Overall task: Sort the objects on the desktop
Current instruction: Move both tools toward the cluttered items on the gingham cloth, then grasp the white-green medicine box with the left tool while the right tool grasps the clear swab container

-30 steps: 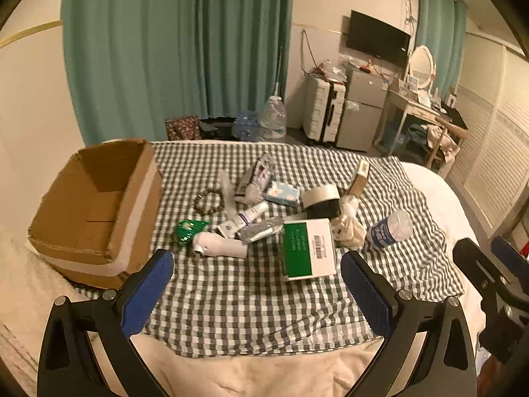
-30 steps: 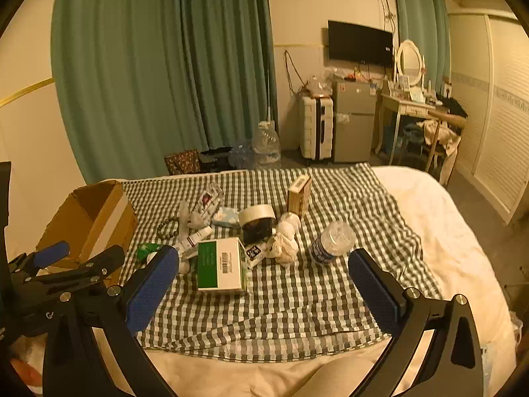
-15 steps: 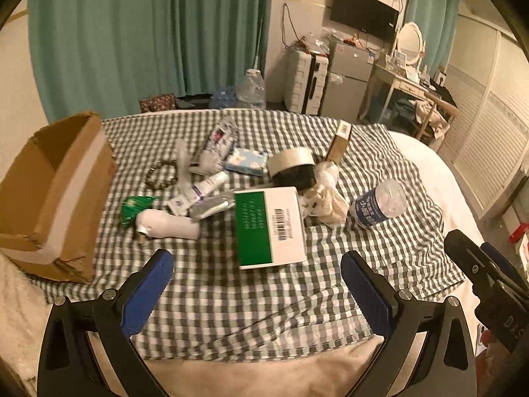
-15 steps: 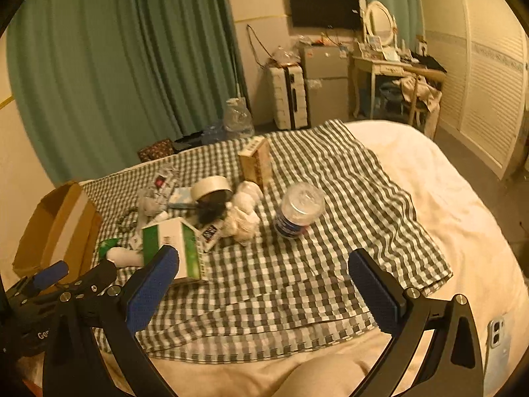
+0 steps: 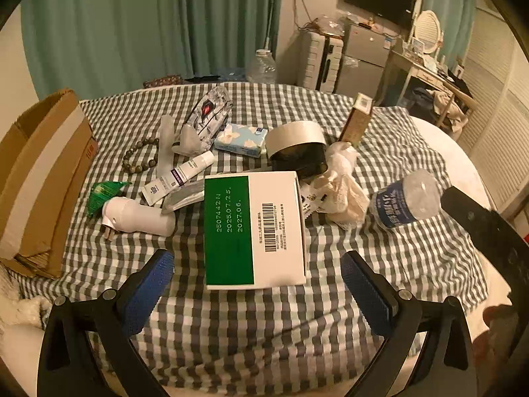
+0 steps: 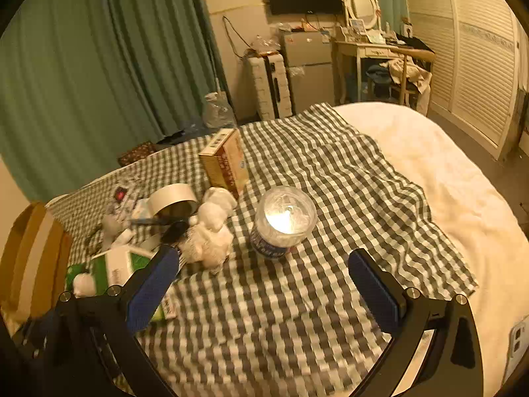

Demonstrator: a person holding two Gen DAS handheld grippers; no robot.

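Loose objects lie on a checked cloth [image 5: 251, 324] on a bed. A green-and-white box [image 5: 253, 230] lies flat just ahead of my open left gripper [image 5: 258, 284]. A small plastic bottle [image 6: 282, 228] lies on its side, its bottom facing my open right gripper [image 6: 264, 281]; it also shows in the left wrist view [image 5: 401, 200]. A tape roll [image 5: 296, 142], a white crumpled bag [image 5: 344, 185], a tan carton [image 6: 226, 162], a white plug device [image 5: 137, 215], tubes, a bead bracelet [image 5: 139, 155] and a tissue pack [image 5: 239, 139] lie around. Both grippers are empty.
An open cardboard box [image 5: 36, 178] lies on its side at the cloth's left edge. Bare white bedding [image 6: 429, 172] lies right of the cloth. Green curtains, a suitcase, a small fridge and a desk stand behind the bed. A phone [image 6: 517, 340] lies at the bed's right edge.
Both grippers have moved forward and down toward the cloth. The left one now faces the green-and-white box; the right one has swung right and faces the bottle. Nothing was taken hold of.
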